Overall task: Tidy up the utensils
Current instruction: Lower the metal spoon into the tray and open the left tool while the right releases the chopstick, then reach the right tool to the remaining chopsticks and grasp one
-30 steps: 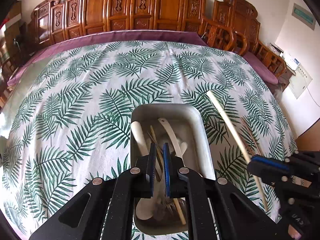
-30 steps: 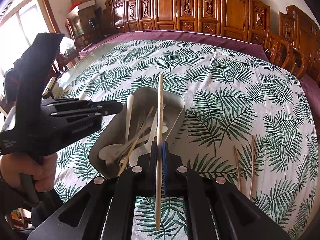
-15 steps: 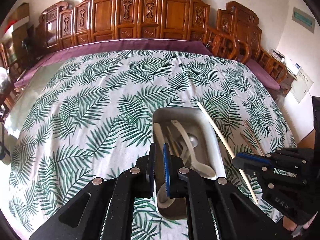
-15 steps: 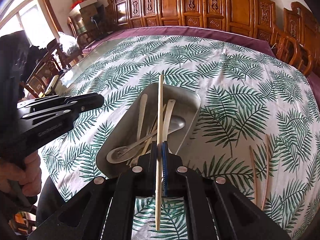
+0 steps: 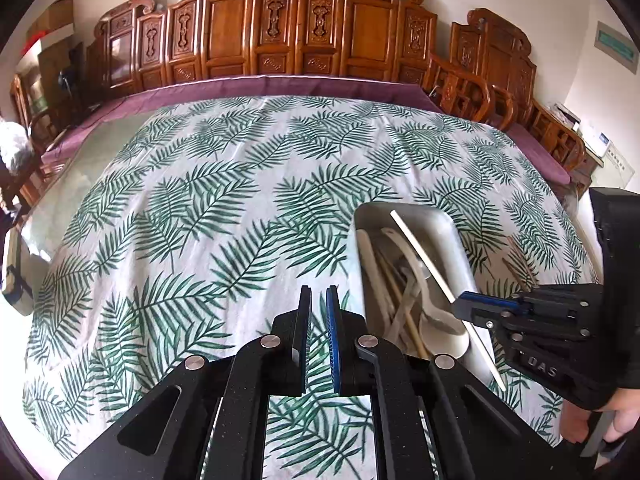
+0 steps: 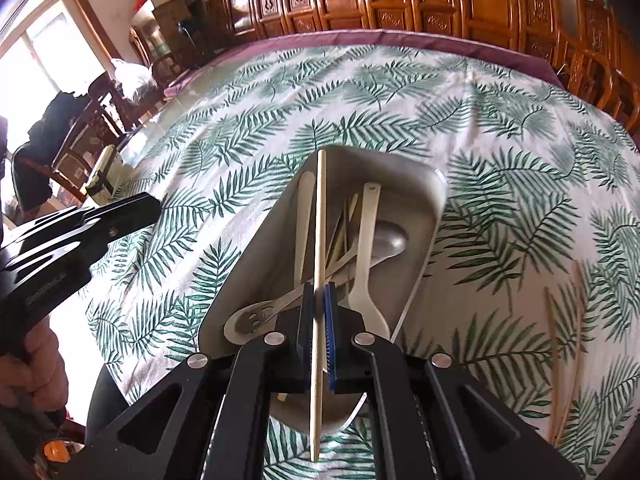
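Note:
A white oblong tray (image 6: 432,192) (image 5: 452,224) lies on the palm-leaf tablecloth and holds several spoons (image 6: 366,240) and chopsticks. My right gripper (image 6: 319,292) (image 5: 460,306) is shut on a pale chopstick (image 6: 320,216) (image 5: 420,252), held lengthwise over the tray. My left gripper (image 5: 318,300) is shut and empty, hovering over the cloth to the left of the tray. Two wooden chopsticks (image 6: 564,344) lie loose on the cloth to the right of the tray.
The palm-leaf tablecloth (image 5: 224,208) covers a large table with a purple cover at its far edge (image 5: 280,84). Carved wooden chairs (image 5: 280,32) line the far side and the right. Furniture stands at the left by a window (image 6: 36,64).
My left gripper has moved left off the tray and now hangs over bare cloth. My right gripper has carried the chopstick closer over the tray.

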A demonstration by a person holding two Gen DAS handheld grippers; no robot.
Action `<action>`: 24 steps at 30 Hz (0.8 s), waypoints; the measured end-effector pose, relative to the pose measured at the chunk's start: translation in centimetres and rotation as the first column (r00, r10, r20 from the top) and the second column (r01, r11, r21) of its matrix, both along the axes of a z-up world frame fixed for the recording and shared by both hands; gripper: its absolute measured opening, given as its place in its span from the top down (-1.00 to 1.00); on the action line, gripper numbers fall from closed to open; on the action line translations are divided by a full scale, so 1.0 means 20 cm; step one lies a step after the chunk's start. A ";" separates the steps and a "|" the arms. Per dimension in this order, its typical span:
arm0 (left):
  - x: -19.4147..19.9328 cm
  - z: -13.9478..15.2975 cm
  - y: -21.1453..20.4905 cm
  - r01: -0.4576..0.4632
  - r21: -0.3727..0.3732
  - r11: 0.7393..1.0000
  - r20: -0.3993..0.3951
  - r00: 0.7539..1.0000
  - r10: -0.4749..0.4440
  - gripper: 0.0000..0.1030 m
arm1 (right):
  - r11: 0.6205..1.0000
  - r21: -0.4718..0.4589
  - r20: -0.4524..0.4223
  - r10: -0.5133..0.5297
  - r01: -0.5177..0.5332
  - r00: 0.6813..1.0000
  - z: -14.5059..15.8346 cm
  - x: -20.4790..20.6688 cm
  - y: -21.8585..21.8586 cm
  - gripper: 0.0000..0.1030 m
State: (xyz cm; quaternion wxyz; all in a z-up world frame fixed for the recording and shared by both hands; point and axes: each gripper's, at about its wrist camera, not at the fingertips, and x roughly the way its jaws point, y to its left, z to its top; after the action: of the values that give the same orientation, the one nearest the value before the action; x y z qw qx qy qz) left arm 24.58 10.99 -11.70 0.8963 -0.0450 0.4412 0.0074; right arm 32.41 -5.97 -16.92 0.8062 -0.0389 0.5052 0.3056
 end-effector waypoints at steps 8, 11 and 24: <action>-0.05 -0.03 0.04 -0.007 0.004 1.000 -0.014 1.000 0.007 0.88 | 0.999 -0.023 -0.016 -0.025 0.024 1.000 -0.06 0.03 0.04 0.88; -0.07 -0.03 0.04 -0.007 0.011 1.000 -0.011 1.000 0.007 0.88 | 0.999 -0.023 -0.021 -0.040 0.039 0.999 -0.06 0.06 0.04 0.88; -0.08 0.00 0.02 0.002 0.023 1.000 -0.006 1.000 -0.002 0.88 | 1.000 -0.005 -0.013 -0.030 0.030 0.999 -0.04 0.12 0.09 0.86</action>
State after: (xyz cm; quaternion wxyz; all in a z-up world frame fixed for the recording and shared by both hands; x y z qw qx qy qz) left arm 23.04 11.29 -11.76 0.8954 -0.0340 0.4438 0.0116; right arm 34.74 -4.08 -17.71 0.8072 -0.0312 0.5119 0.2924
